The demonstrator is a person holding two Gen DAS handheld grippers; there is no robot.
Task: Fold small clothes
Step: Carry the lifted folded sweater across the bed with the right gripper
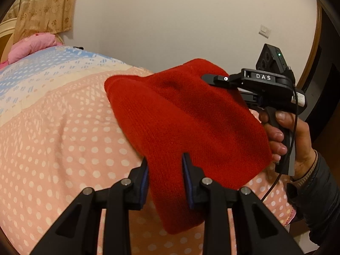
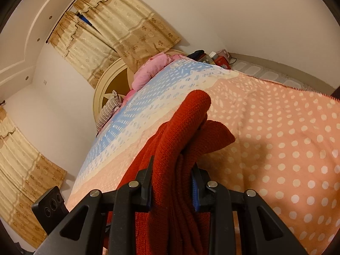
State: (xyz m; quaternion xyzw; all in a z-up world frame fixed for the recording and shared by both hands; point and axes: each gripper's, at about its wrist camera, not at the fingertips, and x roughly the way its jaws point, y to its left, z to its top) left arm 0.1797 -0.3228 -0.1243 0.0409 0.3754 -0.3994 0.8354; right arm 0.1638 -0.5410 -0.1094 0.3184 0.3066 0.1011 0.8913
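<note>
- The red knit hat (image 1: 187,131) is held up off the bed (image 1: 63,148), stretched between the two tongs
- The left tongs (image 1: 165,170) pinch one edge of the hat, blue-padded fingers (image 1: 188,182) closed on the ribbed fabric that runs down between them
- The right tongs (image 2: 172,174) pinch a bunched fold of the same hat, with the knit squeezed thick between the two pads
- In the left wrist view the right tongs show side-on, their black tip laid against the far edge of the hat, and the person's right hand (image 1: 284,136) grips the handle under a body marked DAS, with a dark sleeve (image 1: 320,195) behind it
- A thin black cable (image 1: 294,131) runs down past that hand
- Beyond the right tongs, part of the hat rises in a rounded roll and another flap droops to the right, above the bedcover
- The bedcover is peach with white dots near us, then cream and pale blue bands farther up
- A pink pillow (image 2: 148,68) lies at the head of the bed, against a round cream headboard (image 2: 110,80)
- Beige flowered curtains (image 2: 119,25) hang behind the headboard
- A wall switch plate (image 1: 265,30) sits on the plain wall
</note>
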